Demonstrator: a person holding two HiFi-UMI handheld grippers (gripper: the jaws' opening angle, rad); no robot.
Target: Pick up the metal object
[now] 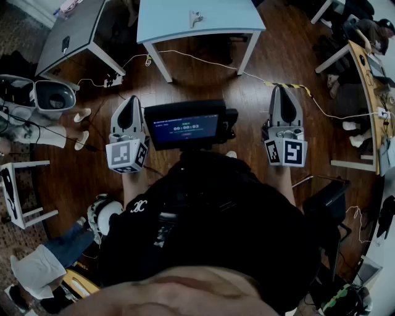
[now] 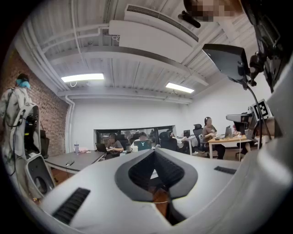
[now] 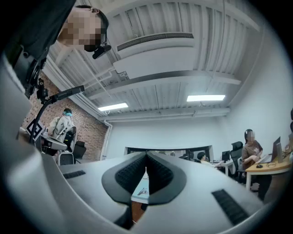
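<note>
A small metal object (image 1: 195, 17) lies on the light blue table (image 1: 228, 18) at the far side of the wooden floor, well ahead of both grippers. My left gripper (image 1: 130, 100) is held up at the left with its jaws closed together and nothing between them. My right gripper (image 1: 284, 90) is level with it at the right, also shut and empty. In the left gripper view the gripper (image 2: 154, 152) has its tips meeting. Through the slit under the closed tips of the gripper (image 3: 146, 155) in the right gripper view, the metal object (image 3: 142, 191) shows on the blue tabletop.
A dark screen (image 1: 185, 126) sits between the grippers at chest height. A grey table (image 1: 68, 31) stands at the back left and a wooden desk (image 1: 369, 80) with a seated person at the right. Cables and yellow-black tape (image 1: 287, 86) cross the floor. A white stool (image 1: 18, 191) stands at the left.
</note>
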